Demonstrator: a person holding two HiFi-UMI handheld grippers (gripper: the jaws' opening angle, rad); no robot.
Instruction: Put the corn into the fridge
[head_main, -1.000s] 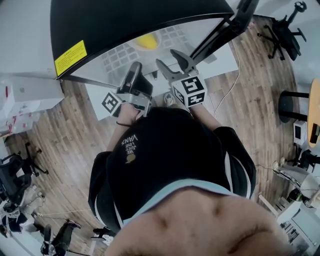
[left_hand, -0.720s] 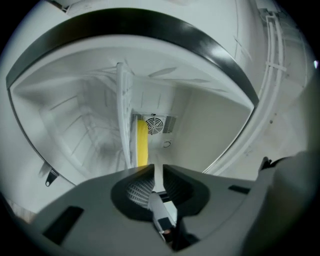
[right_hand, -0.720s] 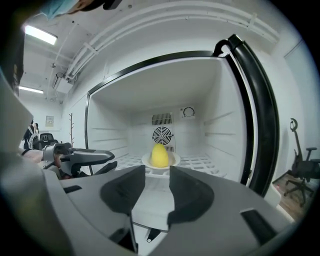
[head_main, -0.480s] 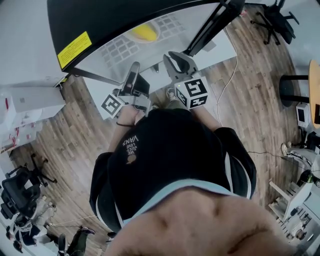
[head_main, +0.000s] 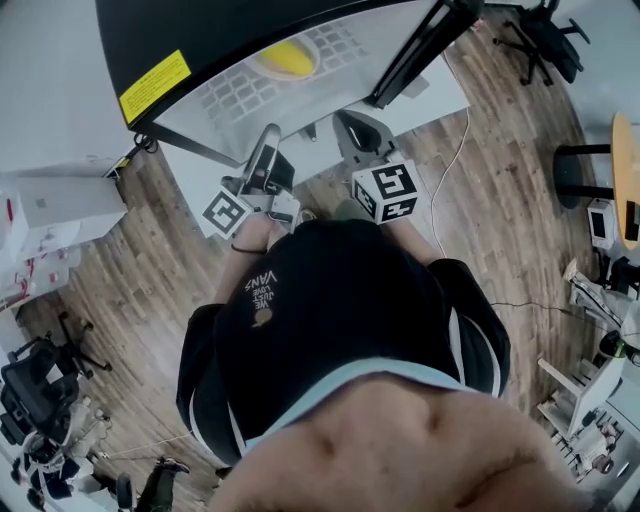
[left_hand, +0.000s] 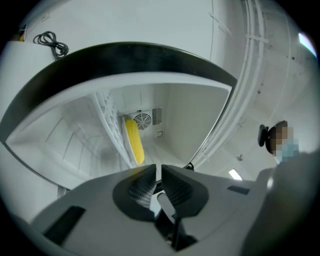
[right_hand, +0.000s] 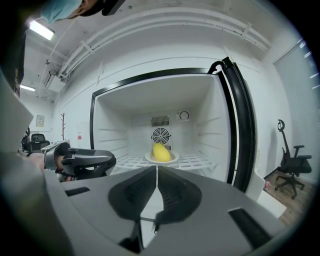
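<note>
Corn (right_hand: 161, 151) lies on a white plate (right_hand: 148, 157) on the fridge (right_hand: 112, 125) wire shelf (right_hand: 200, 161), just in front of the rear fan (right_hand: 161, 135). R gripper (right_hand: 156, 169) is outside the fridge's open front; its jaws have just closed together, nothing btwn them. L gripper (left_hand: 156, 167) is also outside the fridge front, jaws nearly touching, empty. From here I see both well apart from the corn.

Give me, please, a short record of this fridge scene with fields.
fridge: open
corn: on a plate on the shelf inside
left claw: shut, empty, in front of the fridge
right claw: jaws just closed, nothing between them, in front of the fridge
</note>
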